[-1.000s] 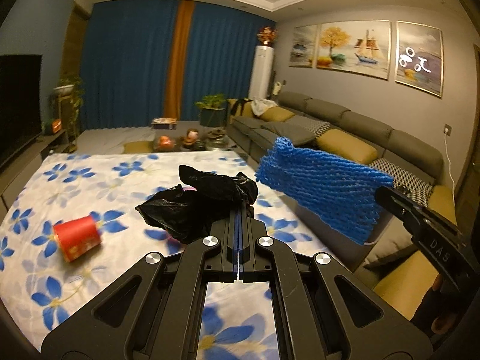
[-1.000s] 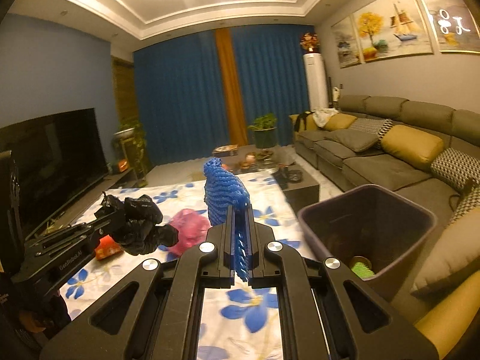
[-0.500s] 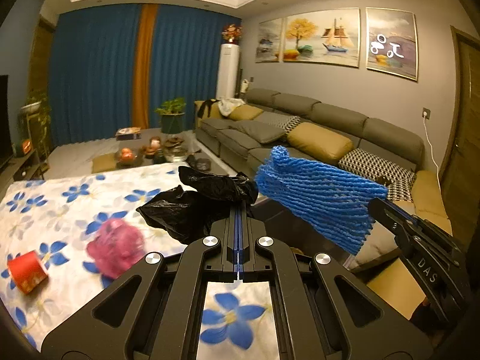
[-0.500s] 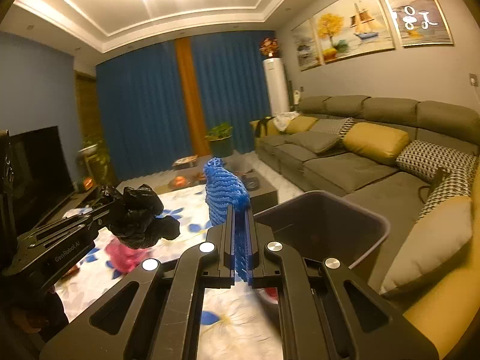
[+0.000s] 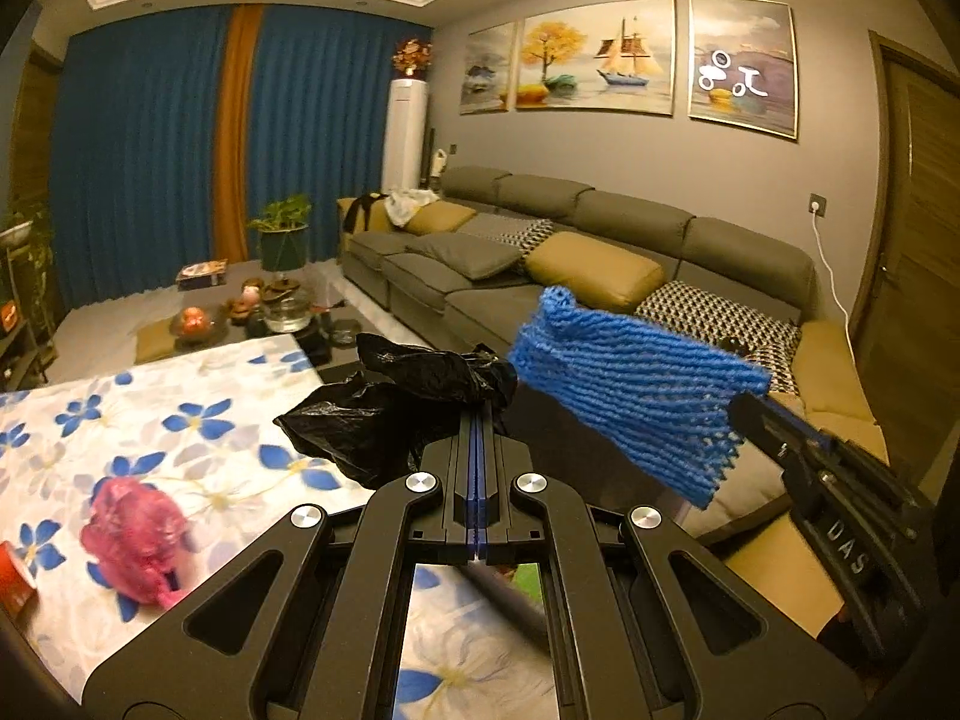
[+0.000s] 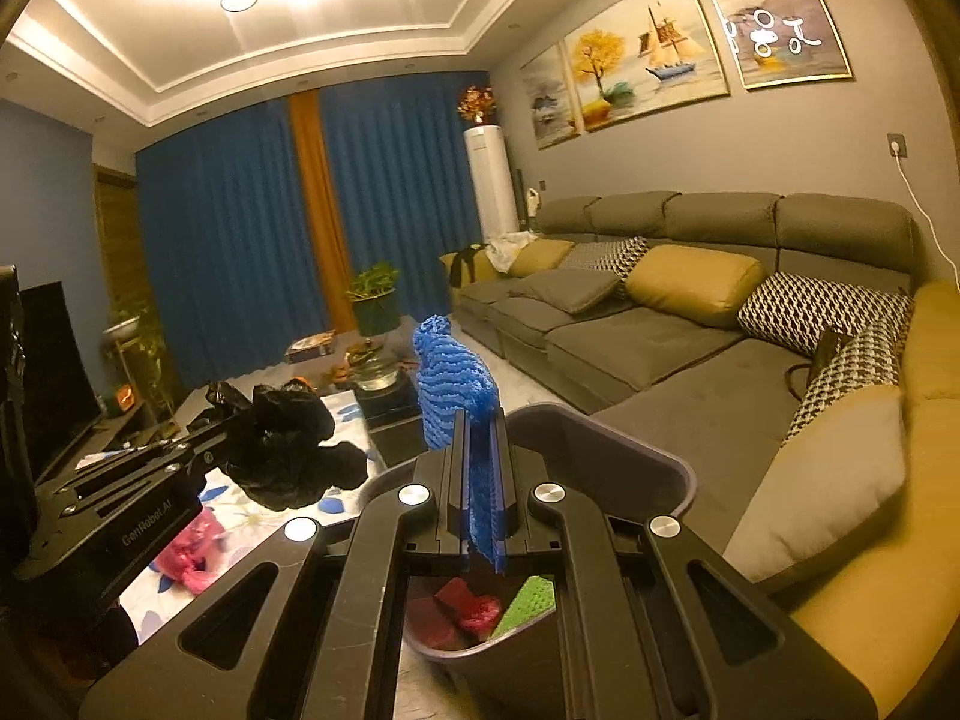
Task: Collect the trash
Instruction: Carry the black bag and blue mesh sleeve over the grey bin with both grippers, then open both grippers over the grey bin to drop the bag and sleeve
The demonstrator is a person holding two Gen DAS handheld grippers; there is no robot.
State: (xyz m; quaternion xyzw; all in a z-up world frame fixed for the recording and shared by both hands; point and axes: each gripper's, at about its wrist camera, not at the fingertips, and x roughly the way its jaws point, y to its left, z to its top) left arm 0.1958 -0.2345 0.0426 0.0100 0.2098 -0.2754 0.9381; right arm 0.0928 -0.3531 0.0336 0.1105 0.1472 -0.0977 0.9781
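My left gripper is shut on a crumpled black plastic bag, which hangs at the table's right edge; the same black bag shows at the left of the right wrist view. A blue foam net is pinched in my right gripper, shut, directly above the dark trash bin. The blue net and the right gripper also appear at the right of the left wrist view. Red and green scraps lie inside the bin.
A pink crumpled bag and a red cup lie on the flowered tablecloth. A grey sofa with cushions runs along the right wall. A low coffee table with dishes stands beyond, and a television at the left.
Both grippers have swung right with their loads, off the flowered table toward the sofa side. The bin has come directly under the right gripper; the red cup has slid to the left edge.
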